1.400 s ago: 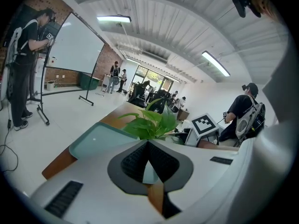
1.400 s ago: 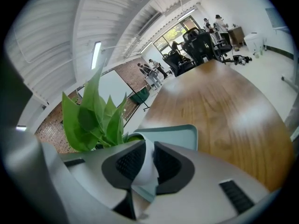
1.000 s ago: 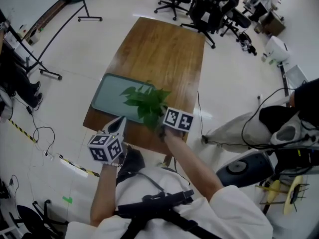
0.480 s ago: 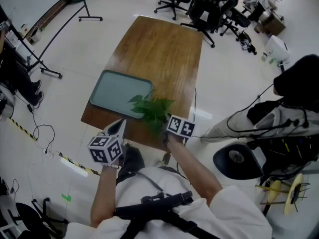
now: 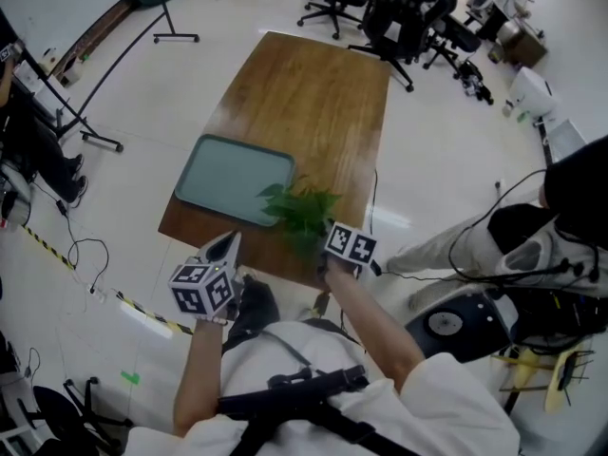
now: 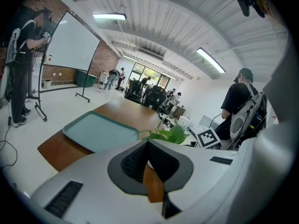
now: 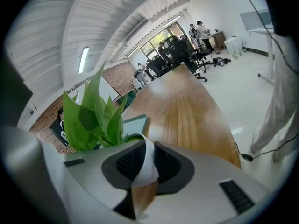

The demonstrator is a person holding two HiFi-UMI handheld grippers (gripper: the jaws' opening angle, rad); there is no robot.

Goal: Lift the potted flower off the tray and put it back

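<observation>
The potted flower (image 5: pixel 302 211), a bunch of green leaves in a small white pot (image 7: pixel 145 164), is off the teal tray (image 5: pixel 233 179), just right of it above the wooden table's (image 5: pixel 313 103) near edge. My right gripper (image 7: pixel 145 158) is shut on the pot's white rim, leaves (image 7: pixel 93 118) rising at its left; its marker cube (image 5: pixel 348 245) shows by the plant. Whether the pot rests on the wood is hidden. My left gripper (image 5: pixel 229 243) hovers at the table's near left corner, shut on nothing (image 6: pixel 148 146), with the tray (image 6: pixel 100 132) ahead of it.
Office chairs (image 5: pixel 380 8) crowd the table's far end. A cable (image 5: pixel 378 207) runs on the floor by the right edge. A person in dark clothes (image 5: pixel 579 193) stands at the right, another (image 6: pixel 21 55) by a whiteboard (image 6: pixel 72 43) at the left.
The plant, held in my right gripper, has come off the tray, moving right and towards me, and sinking. The left gripper has barely shifted.
</observation>
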